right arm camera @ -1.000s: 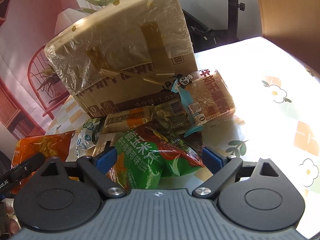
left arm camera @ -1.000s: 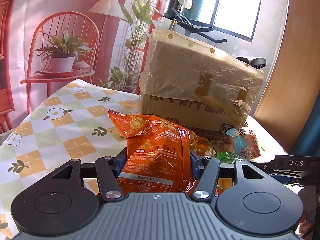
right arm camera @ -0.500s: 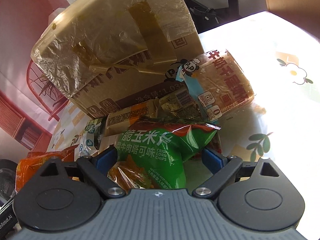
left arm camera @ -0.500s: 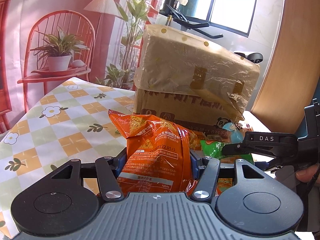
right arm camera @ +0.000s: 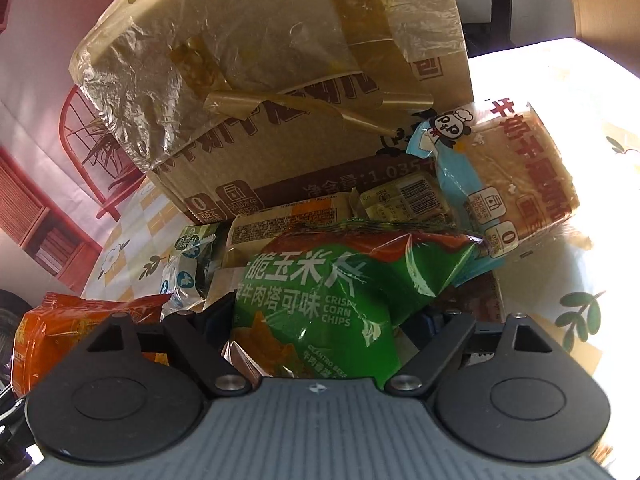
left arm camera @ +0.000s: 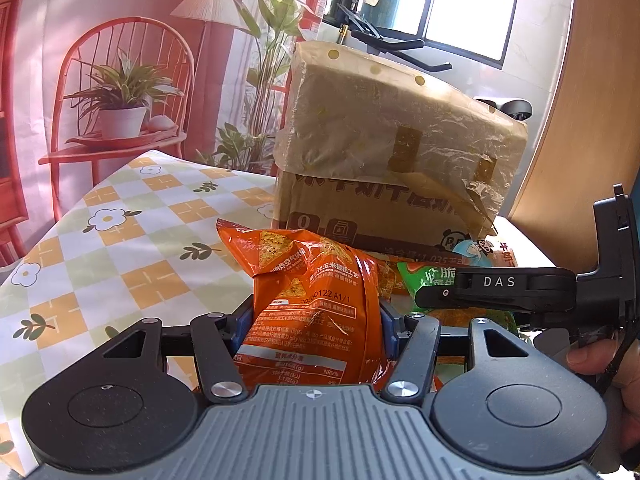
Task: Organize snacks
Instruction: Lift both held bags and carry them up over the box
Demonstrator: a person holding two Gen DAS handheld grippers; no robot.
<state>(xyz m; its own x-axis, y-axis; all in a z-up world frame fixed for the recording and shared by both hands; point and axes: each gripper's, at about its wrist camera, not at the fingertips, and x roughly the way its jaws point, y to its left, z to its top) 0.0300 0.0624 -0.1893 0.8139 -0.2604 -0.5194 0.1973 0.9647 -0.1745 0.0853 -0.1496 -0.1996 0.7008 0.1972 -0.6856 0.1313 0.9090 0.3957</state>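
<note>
My left gripper (left arm camera: 314, 320) is shut on an orange corn chip bag (left arm camera: 308, 280) and holds it above the checked tablecloth (left arm camera: 120, 240). My right gripper (right arm camera: 324, 316) is shut on a green corn chip bag (right arm camera: 332, 292); that bag also shows in the left wrist view (left arm camera: 424, 276), just right of the orange one. The orange bag shows at the lower left of the right wrist view (right arm camera: 80, 316). A large cardboard box (left arm camera: 392, 168) wrapped in plastic film stands behind both bags.
Loose snacks lie in front of the box: a toast pack with a panda label (right arm camera: 516, 176), yellow biscuit packs (right arm camera: 288, 220), a small green-white pack (right arm camera: 188, 252). The right gripper's black body (left arm camera: 520, 288) reaches in from the right in the left wrist view.
The right gripper has closed on the green bag and lifted it toward the box. It has moved in beside the left gripper. The left gripper still holds the orange bag.
</note>
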